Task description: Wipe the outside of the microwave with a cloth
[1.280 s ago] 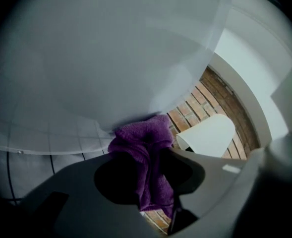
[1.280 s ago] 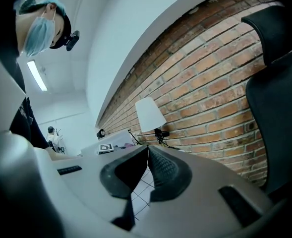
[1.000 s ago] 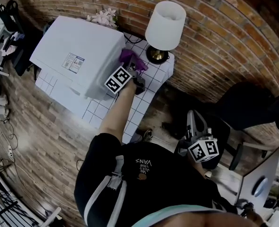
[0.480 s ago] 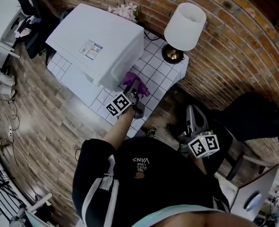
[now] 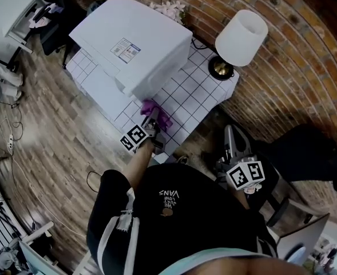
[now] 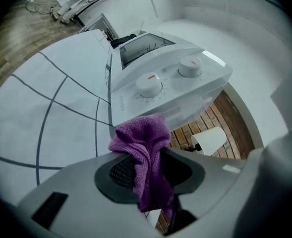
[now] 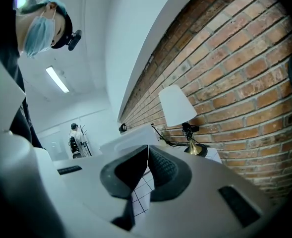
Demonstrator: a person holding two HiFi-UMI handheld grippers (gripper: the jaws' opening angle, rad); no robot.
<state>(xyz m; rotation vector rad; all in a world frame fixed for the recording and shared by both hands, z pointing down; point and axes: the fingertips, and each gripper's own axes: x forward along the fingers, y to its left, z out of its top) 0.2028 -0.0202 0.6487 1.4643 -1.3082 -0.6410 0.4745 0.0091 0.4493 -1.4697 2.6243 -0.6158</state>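
The white microwave sits at the left of the tiled desk, its two knobs showing in the left gripper view. At its lower front corner, on the knob end, the left gripper holds the purple cloth, which is pinched between the fingers and bunches out past their tips. Whether the cloth touches the casing I cannot tell. This looks like mid-wipe, at the bottom of the side face. The next move likely calls for pressing the cloth flat to the casing and sweeping across an unwiped panel without turning a knob. Further right stands the lamp. The right gripper hangs idle off the desk, its fingers closed together on nothing.
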